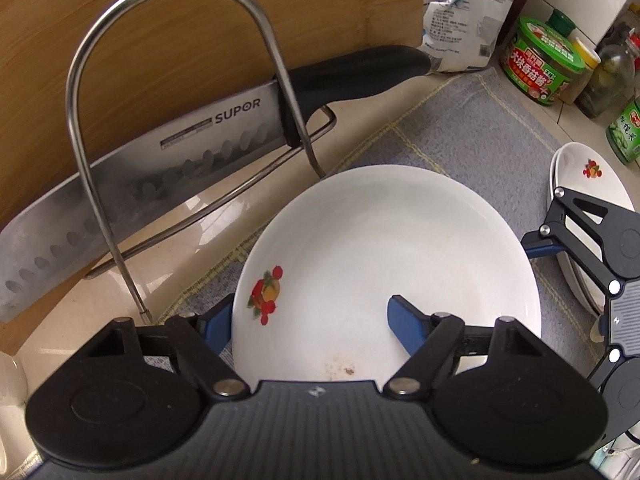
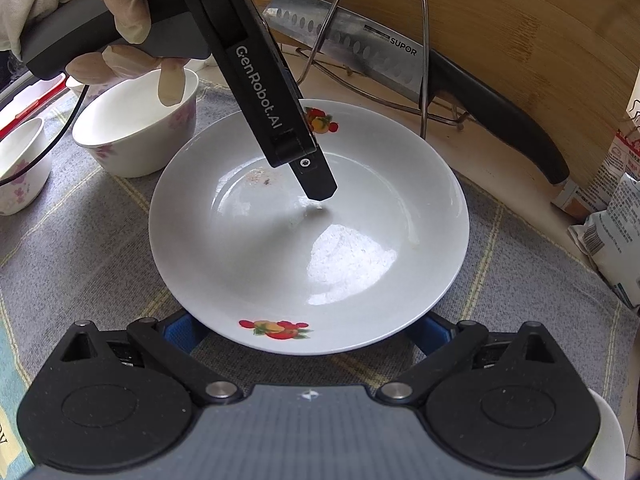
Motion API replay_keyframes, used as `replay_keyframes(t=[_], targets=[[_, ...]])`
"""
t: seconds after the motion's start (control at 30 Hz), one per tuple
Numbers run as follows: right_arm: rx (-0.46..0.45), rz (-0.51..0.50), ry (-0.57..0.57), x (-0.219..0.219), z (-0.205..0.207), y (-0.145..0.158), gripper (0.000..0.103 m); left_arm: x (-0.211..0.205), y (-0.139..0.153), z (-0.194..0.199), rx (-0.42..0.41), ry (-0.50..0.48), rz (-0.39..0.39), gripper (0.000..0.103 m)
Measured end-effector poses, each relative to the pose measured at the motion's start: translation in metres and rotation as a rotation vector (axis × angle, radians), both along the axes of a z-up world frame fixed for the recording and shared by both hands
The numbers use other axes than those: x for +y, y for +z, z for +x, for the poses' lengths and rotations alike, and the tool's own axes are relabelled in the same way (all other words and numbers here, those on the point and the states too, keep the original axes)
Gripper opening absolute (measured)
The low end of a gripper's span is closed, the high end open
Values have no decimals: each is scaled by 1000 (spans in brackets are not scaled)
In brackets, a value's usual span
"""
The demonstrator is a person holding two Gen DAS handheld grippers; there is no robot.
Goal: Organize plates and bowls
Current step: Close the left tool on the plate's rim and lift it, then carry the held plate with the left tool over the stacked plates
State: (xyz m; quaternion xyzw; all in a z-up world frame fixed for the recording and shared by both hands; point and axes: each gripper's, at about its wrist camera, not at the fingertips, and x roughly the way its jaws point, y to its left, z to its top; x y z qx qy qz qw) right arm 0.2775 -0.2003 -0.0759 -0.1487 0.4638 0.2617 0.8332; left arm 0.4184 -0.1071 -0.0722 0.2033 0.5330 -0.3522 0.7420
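Task early: left gripper (image 1: 312, 322) clamped on the near rim of the white plate (image 1: 384, 248), which lies flat on the grey mat (image 2: 100, 240); right gripper (image 2: 308, 332) apart astride its rim; bowls (image 2: 138, 128) unstacked, second plate (image 1: 588, 176) waiting.

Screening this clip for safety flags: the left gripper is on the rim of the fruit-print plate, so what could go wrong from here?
1. The left gripper appears to pinch the white plate at one edge only. When lifted, the plate could tilt or slip.
2. The knife sits in the wire rack just behind the plate, so a swing that way might knock it.
3. The open right gripper straddles the plate's near rim and could get bumped.
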Motion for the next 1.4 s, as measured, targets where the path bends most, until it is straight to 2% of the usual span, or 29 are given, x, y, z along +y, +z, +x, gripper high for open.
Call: replay_keyframes(t=[0.53,1.4], targets=[[-17,-4,66,-1,7,-3,103,-6,-3,1,22,-54,39,78],[-17,5,51,1,-1,8,103,2,5,-1,18,-32,16,78]])
